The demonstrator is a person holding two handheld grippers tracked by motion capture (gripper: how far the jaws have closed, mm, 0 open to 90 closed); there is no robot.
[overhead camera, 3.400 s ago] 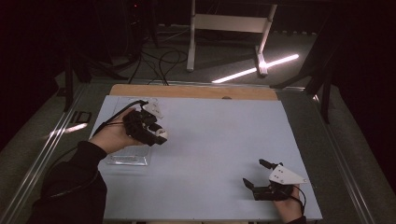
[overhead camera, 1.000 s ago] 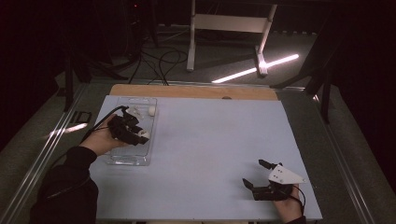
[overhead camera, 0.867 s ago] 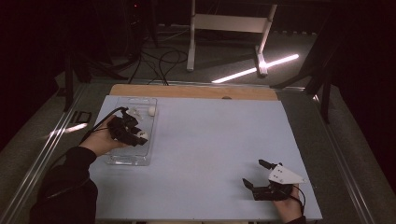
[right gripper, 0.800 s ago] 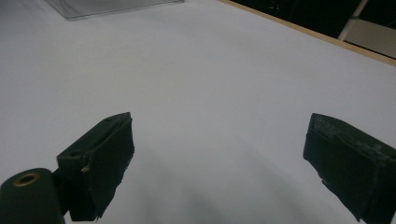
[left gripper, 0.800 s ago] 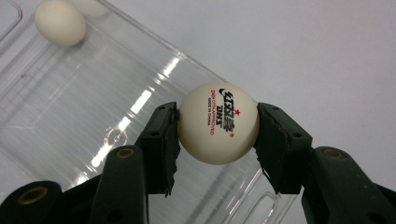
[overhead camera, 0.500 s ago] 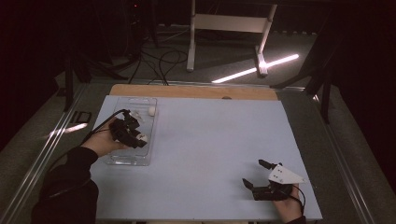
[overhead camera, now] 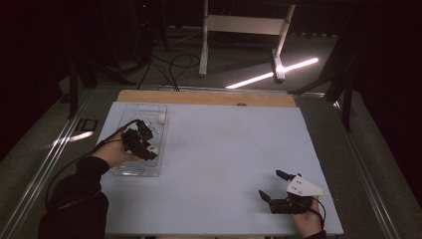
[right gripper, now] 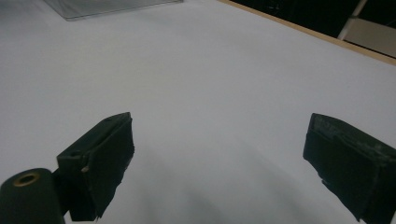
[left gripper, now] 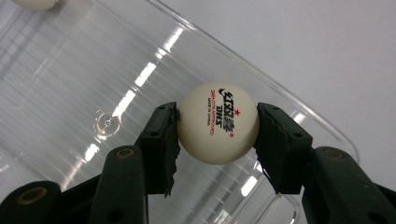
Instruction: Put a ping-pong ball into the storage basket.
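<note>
My left gripper [left gripper: 218,135] is shut on a white ping-pong ball [left gripper: 218,123] with red and black print, both pads pressed against its sides. It hangs just over the clear plastic tray [left gripper: 84,93]. From above, that gripper [overhead camera: 149,149] sits over the tray [overhead camera: 130,169] at the table's left, the ball [overhead camera: 154,148] at its tip. A second white ball [overhead camera: 161,118] lies at the tray's far end, and its edge [left gripper: 35,3] peeks in at the top left of the left gripper view. My right gripper [overhead camera: 274,185] rests open near the front right, nothing between its pads [right gripper: 105,154].
The table is covered by a pale blue-grey mat [overhead camera: 224,149] with a wooden strip [overhead camera: 209,98] along its far edge. A corner of the tray [right gripper: 107,7] appears far off in the right gripper view. A white stand [overhead camera: 244,30] and cables lie on the dark floor beyond.
The left hand came down from above the mat onto the tray and has since shifted slightly toward its right side with the ball. The right gripper has stayed still.
</note>
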